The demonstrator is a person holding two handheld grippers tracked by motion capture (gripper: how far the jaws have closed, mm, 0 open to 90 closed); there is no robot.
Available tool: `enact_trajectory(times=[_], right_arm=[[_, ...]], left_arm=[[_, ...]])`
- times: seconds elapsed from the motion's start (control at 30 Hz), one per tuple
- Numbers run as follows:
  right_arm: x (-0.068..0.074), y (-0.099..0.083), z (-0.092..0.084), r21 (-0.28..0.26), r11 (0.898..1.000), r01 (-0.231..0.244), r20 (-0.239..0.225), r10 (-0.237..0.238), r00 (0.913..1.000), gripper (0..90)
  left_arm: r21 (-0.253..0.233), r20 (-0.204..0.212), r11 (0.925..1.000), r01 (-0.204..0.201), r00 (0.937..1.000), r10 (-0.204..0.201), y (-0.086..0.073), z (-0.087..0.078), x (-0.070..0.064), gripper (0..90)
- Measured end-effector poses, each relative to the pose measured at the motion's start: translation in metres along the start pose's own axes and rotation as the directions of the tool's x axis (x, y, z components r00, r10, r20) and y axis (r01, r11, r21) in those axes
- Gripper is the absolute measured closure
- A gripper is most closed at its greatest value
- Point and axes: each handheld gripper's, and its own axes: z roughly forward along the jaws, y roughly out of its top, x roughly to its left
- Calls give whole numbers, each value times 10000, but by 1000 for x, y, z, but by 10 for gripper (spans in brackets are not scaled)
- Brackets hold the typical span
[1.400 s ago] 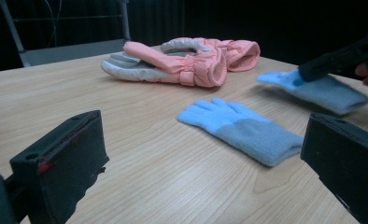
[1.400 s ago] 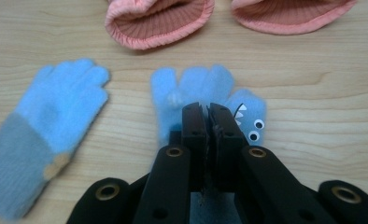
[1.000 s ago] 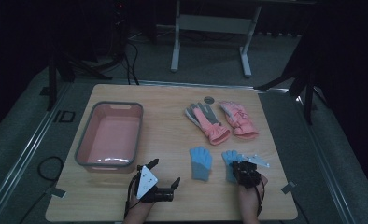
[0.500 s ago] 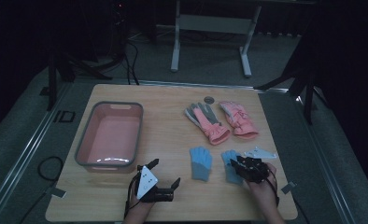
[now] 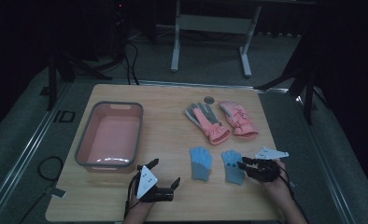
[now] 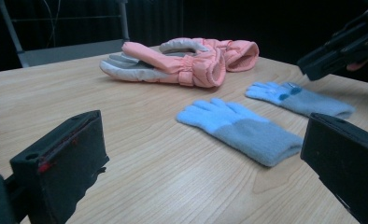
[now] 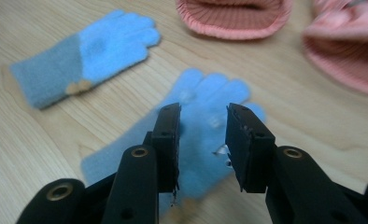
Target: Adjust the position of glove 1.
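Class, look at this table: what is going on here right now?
A person works two hand-held grippers over a wooden table. The right hand-held gripper hangs over a blue glove, jaws just opened and apart, gripping nothing. The left hand-held gripper rests open near the pink tub. Another blue glove and two pink gloves lie nearby.

There is open wood on the table point(image 5: 173, 140) between the pink bin point(image 5: 109, 135) and the two blue gloves point(image 5: 201, 163), so a hand could pass there. The pink gloves point(image 5: 222, 120) lie farther back and block that part. The right gripper point(image 5: 242, 164) hangs just beside the right blue glove point(image 5: 231, 165). The left gripper point(image 5: 165, 175) sits near the bin's front wall, with bare wood in front of it.
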Motion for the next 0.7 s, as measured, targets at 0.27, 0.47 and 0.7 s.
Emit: enact_trajectory(times=[0.27, 0.47, 0.7], right_arm=[[12, -11, 25, 471, 9984, 306, 400, -325, 9987, 717], [22, -10, 25, 456, 9984, 322, 1072, -369, 9935, 860], [37, 21, 8, -202, 9996, -187, 1549, 216, 9877, 864]], left_arm=[[-1, 44, 10000, -25, 10000, 25, 0, 0, 0, 3], [1, 27, 10000, 20, 10000, -20, 0, 0, 0, 3], [-38, -8, 10000, 24, 10000, -24, 0, 0, 0, 3]])
